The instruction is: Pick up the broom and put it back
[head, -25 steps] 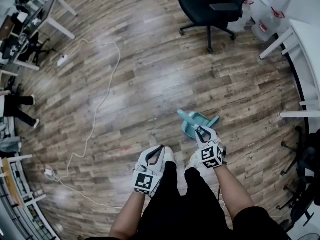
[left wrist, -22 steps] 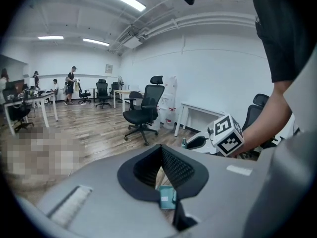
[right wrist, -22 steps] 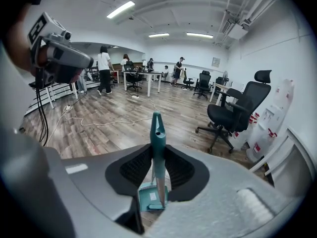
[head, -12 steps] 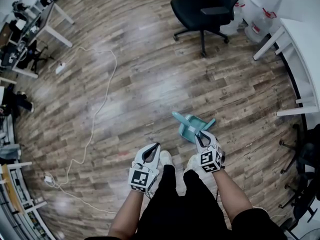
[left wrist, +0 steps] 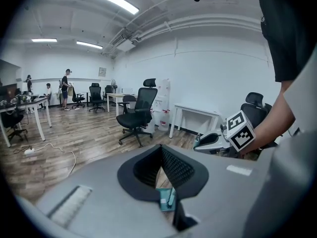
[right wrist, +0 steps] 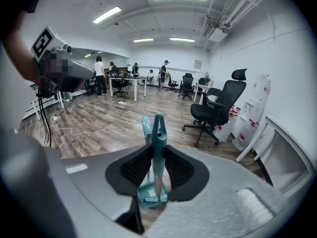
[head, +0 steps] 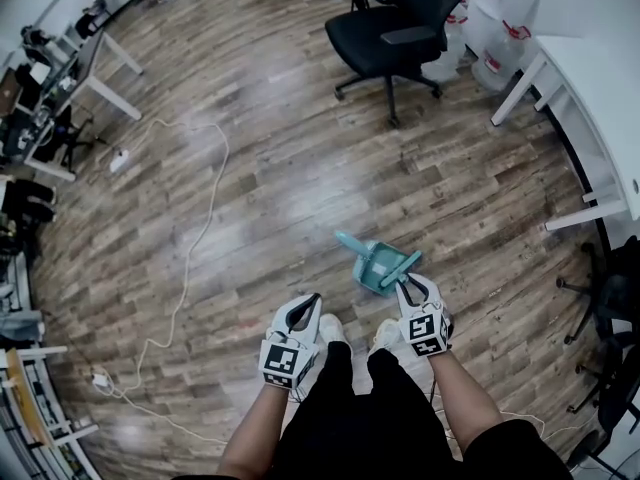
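Note:
A teal broom (head: pixel 398 267) with its matching dustpan (head: pixel 374 265) hangs just above the wood floor ahead of the person's feet. My right gripper (head: pixel 408 279) is shut on the broom's handle (right wrist: pixel 158 142), which runs upright between the pads. The dustpan (right wrist: pixel 147 194) shows below the jaws, and a second teal handle (right wrist: pixel 146 127) stands behind the broom's. My left gripper (head: pixel 312 301) is held beside it at the left, its fingertips together with nothing in them. In the left gripper view (left wrist: pixel 160 149) the dustpan (left wrist: pixel 165 199) shows through the gap under the closed tips.
A black office chair (head: pixel 395 23) stands ahead. Right of it are water jugs (head: pixel 488 60) and a white table (head: pixel 600 78). A white cable (head: pixel 200 208) snakes over the floor to a power strip (head: pixel 118 161) at the left. Desks line the left wall, and people stand far off.
The person has stepped forward, so the black chair and the white table are nearer. My right gripper has carried the broom and dustpan along. Both grips are unchanged.

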Motion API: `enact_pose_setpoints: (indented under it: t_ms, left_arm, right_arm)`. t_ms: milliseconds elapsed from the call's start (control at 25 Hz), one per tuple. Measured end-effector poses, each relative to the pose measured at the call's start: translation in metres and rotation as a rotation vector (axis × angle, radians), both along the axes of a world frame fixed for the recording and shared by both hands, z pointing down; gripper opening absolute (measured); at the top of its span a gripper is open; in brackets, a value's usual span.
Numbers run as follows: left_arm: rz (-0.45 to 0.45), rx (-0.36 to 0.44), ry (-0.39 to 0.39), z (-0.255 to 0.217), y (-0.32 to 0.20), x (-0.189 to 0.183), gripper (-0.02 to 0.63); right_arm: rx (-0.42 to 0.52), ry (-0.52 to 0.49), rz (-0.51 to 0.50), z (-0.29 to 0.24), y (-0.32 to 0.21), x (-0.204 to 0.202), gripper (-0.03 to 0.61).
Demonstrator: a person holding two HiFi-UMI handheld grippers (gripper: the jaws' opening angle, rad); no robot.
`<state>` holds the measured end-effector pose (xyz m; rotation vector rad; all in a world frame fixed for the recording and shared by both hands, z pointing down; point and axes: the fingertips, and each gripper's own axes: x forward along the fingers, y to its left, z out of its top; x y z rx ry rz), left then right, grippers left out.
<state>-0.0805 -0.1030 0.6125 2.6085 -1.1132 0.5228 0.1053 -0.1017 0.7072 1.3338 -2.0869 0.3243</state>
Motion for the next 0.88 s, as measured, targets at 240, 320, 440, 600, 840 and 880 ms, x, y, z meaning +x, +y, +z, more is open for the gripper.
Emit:
enact_pose_setpoints:
  t_ms: [240, 320, 440, 600, 840, 880]
  left_arm:
    - [0.044, 0.024, -0.008, -0.008, 0.007, 0.008, 0.018]
    - [0.052, 0.035, -0.006, -0.013, 0.005, 0.009, 0.018]
    - [0.062, 0.05, 0.004, -0.02, 0.0, 0.013, 0.018]
    - [0.091, 0.059, 0.033, -0.029, -0.005, 0.027, 0.018]
    - [0.122, 0.121, 0.082, -0.06, -0.016, 0.048, 0.018]
    - [0.124, 0.132, 0.092, -0.065, -0.018, 0.05, 0.018]
  right_arm:
    - [0.048, -0.04, 0.032, -0.033, 0.011, 0.002, 0.087]
    - [0.076, -0.052, 0.038, -0.049, 0.012, 0.001, 0.087]
    - [0.139, -0.074, 0.044, -0.078, 0.011, 0.0, 0.087]
    - [0.23, -0.105, 0.051, -0.122, 0.01, 0.002, 0.087]
    - [0.39, -0.131, 0.06, -0.196, 0.002, 0.009, 0.087]
    - [0.415, -0.134, 0.062, -0.207, 0.002, 0.01, 0.087]
